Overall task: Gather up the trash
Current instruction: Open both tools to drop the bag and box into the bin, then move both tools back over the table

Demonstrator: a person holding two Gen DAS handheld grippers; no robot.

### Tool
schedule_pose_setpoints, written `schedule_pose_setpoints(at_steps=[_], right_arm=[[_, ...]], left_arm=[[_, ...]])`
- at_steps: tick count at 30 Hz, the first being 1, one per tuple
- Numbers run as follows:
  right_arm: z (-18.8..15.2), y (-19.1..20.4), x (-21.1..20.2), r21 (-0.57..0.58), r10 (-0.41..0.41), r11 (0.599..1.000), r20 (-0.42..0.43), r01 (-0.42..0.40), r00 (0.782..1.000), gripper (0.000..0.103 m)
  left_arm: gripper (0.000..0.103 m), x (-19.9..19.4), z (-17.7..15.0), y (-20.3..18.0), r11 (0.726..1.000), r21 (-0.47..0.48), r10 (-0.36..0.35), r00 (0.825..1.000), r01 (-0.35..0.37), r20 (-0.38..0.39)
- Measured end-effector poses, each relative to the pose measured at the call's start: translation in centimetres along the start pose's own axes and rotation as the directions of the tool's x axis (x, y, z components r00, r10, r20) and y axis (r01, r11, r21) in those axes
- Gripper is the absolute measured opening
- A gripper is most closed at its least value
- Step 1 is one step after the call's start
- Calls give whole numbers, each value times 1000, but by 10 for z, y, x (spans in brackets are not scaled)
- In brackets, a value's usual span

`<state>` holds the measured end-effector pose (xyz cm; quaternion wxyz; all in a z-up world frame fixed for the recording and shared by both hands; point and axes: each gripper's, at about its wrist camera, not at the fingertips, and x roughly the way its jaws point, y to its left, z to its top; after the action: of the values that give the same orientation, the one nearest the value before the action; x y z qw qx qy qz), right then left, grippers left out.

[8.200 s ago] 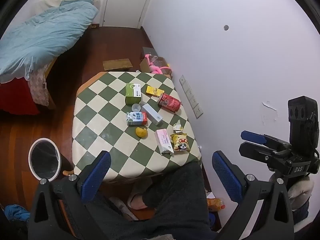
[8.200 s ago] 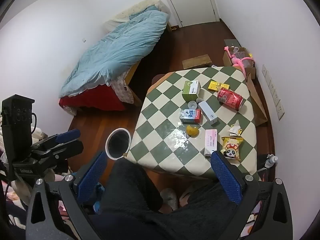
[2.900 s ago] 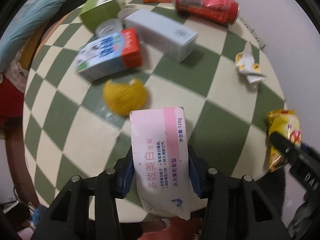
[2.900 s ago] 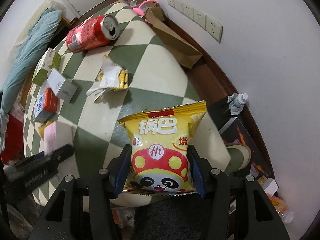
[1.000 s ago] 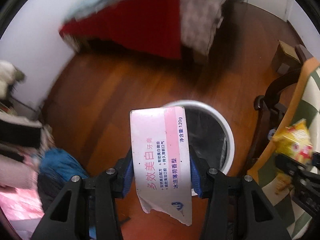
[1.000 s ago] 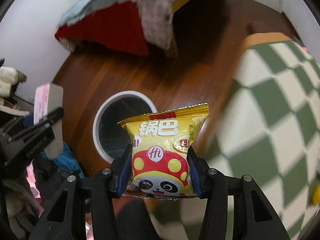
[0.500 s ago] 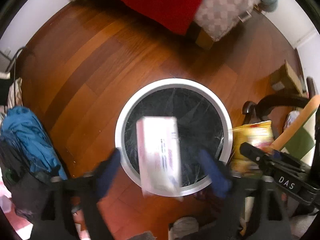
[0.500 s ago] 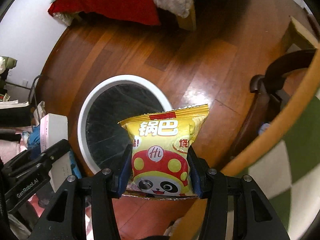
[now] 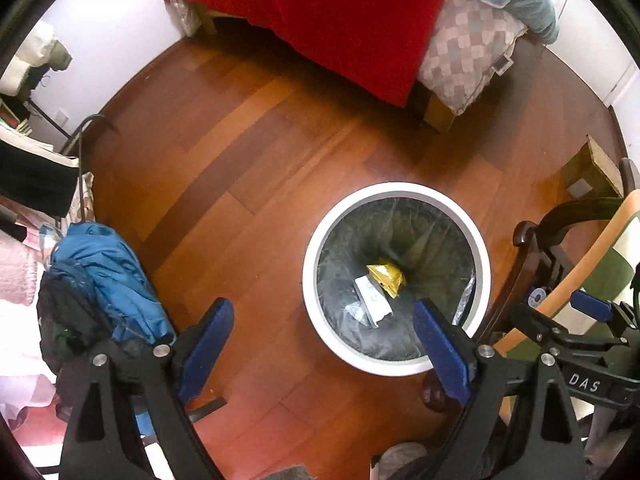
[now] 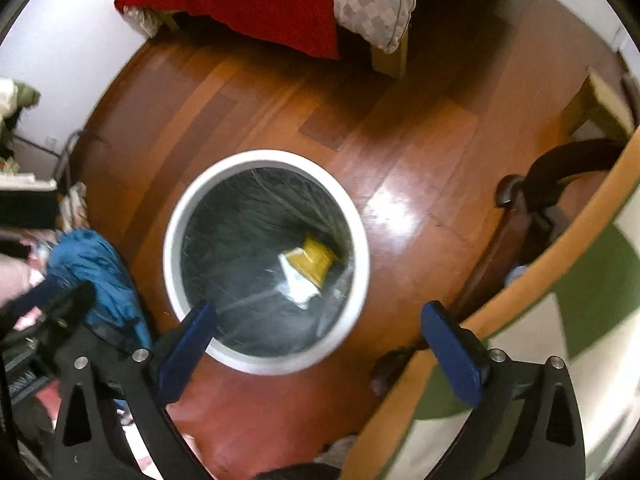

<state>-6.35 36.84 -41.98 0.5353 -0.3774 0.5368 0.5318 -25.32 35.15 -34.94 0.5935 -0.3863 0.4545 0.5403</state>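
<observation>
A round white trash bin [image 9: 320, 240] with a black liner stands on the wooden floor; it also shows in the right wrist view [image 10: 176, 216]. At its bottom lie the yellow snack bag [image 9: 386, 276] and the pink-and-white box [image 9: 374, 300], both also in the right wrist view, bag [image 10: 316, 258] and box [image 10: 298, 284]. My left gripper [image 9: 324, 348] is open and empty, above the bin's near rim. My right gripper [image 10: 324, 344] is open and empty over the bin's near edge; it shows at the right of the left wrist view [image 9: 592, 312].
The green-checked table's edge [image 10: 560, 264] is at right, with a dark wooden chair [image 10: 552, 184] beside it. A blue garment pile [image 9: 104, 276] lies left of the bin. A bed with red cover [image 9: 340, 16] is at the far side. A cardboard box [image 9: 592, 168] sits at right.
Both grippers have opened. The pink-and-white box and the yellow snack bag have dropped from the jaws into the bin and lie at its bottom.
</observation>
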Motion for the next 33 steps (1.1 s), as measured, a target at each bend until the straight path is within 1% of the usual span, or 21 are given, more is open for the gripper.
schedule_pose_setpoints(at_steps=[1,2,7,10,16,21,24,27,30,33], right_arm=[[-5,4,-6,-17,-24,1000,6,24,1000,103],[-9,5,-11,-26,-31,999,12,31,999,103],[-26,12,-42,-47,-41,998,47,44,998,103],[-37,15,-63,-58,-27,998,79,32,997,103],[-60,22,-117,-76,1,997,145,10,989,103],[-86,20,-167,-75,34,997,217,-18,976,103],[-104,18,-194,-74,42,997,260,-24,965,103],[-122,12,-218,-56,78,996,289,-65,954,103],[-139,3,-240,-39,108,994,324,-101,940,103],[-163,-14,-261,5,170,983,347,-183,922,103]], left_arm=[[91,-4,-2,1,1000,0,1,1000,-1,5],[91,-9,-3,1,1000,1,2,1000,-2,9],[91,-37,-12,4,1000,2,7,999,-7,48],[91,-57,-19,6,1000,1,3,998,-4,68],[91,-102,-35,6,1000,1,-17,992,17,125],[91,-141,-54,2,1000,3,-21,982,21,189],[91,-164,-67,1,999,2,-45,976,46,215],[91,-184,-77,-6,999,17,-52,969,49,241],[91,-206,-88,-22,998,47,-50,958,38,283],[91,-219,-96,-48,994,99,-79,947,50,312]])
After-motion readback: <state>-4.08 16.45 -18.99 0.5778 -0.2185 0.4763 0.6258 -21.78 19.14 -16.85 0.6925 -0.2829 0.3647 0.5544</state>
